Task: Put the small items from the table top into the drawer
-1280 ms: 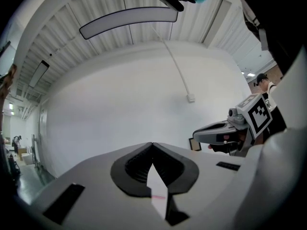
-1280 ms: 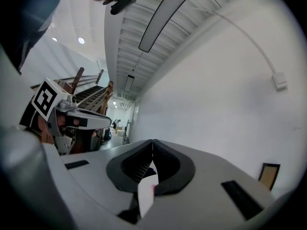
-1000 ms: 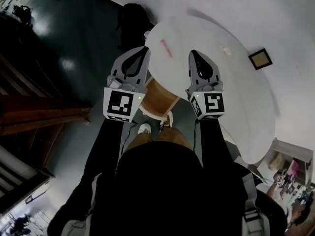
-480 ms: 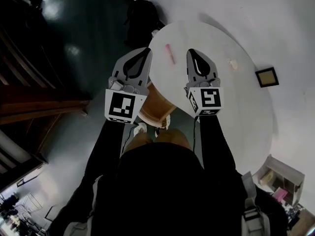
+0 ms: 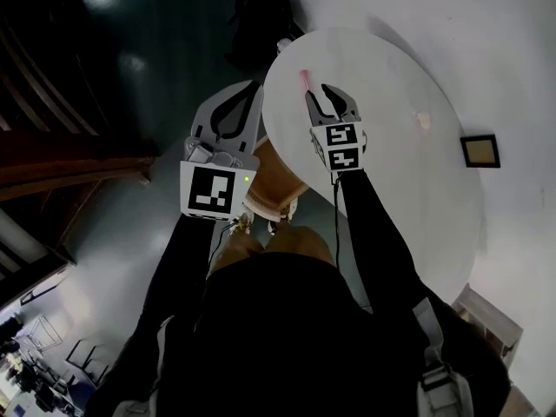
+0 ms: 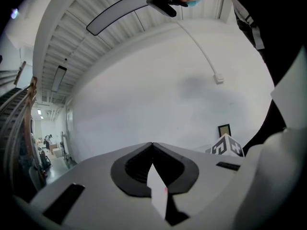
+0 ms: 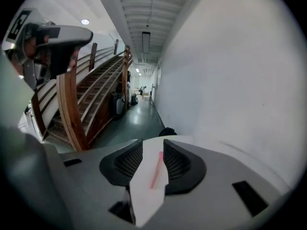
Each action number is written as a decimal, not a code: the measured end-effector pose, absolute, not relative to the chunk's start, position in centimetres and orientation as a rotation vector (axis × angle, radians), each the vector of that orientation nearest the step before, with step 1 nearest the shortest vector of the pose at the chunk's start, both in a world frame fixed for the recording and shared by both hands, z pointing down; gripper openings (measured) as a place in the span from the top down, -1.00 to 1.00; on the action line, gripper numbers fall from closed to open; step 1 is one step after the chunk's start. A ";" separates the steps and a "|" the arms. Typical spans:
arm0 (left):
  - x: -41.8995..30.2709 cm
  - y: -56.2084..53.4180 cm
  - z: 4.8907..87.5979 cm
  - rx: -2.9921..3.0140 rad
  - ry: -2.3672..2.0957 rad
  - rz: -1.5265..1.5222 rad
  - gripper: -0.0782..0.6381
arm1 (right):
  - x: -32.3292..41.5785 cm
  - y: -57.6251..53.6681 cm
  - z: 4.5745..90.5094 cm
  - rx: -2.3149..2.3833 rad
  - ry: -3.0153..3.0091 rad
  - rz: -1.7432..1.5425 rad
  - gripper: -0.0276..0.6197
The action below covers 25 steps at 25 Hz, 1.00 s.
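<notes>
Two marker cubes (image 5: 211,189) (image 5: 338,146), pink stick (image 5: 305,81), white table (image 5: 400,172)

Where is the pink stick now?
Head view: pink stick on the white table near its upper-left edge, just ahead of the right gripper, whose jaws have just been opening with nothing between them.

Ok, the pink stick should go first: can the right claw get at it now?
Probably yes: the right claw is open over the white table, its jaws have just been opening, and the pink stick lies bare in line with the gap, with nothing around it.
</notes>
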<state>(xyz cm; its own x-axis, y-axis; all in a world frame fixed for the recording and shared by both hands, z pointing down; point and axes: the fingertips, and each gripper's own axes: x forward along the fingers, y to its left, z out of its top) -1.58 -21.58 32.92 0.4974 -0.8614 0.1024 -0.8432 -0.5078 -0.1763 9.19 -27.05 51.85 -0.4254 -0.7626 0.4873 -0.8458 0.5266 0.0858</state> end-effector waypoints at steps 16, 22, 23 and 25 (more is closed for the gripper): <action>-4.5 -21.0 35.3 -2.583 1.616 -0.384 0.74 | 10.0 -28.9 64.6 1.100 -2.010 0.497 0.72; -5.3 -20.8 35.0 -2.584 1.618 -0.365 0.74 | 10.3 -29.2 62.1 1.186 -2.050 0.438 0.72; -5.4 -20.8 34.8 -2.584 1.612 -0.360 0.74 | 10.2 -29.3 61.1 1.213 -2.068 0.424 0.72; -5.5 -20.8 34.3 -2.585 1.592 -0.344 0.74 | 10.0 -29.4 58.6 1.273 -2.106 0.396 0.72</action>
<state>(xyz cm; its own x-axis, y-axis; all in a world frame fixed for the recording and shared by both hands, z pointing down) -5.52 -20.85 34.27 0.4327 -0.8897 0.1454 -0.8703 -0.4544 -0.1901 10.01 -29.36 58.64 -0.3283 -0.6792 0.6564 -0.8713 0.4862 0.0673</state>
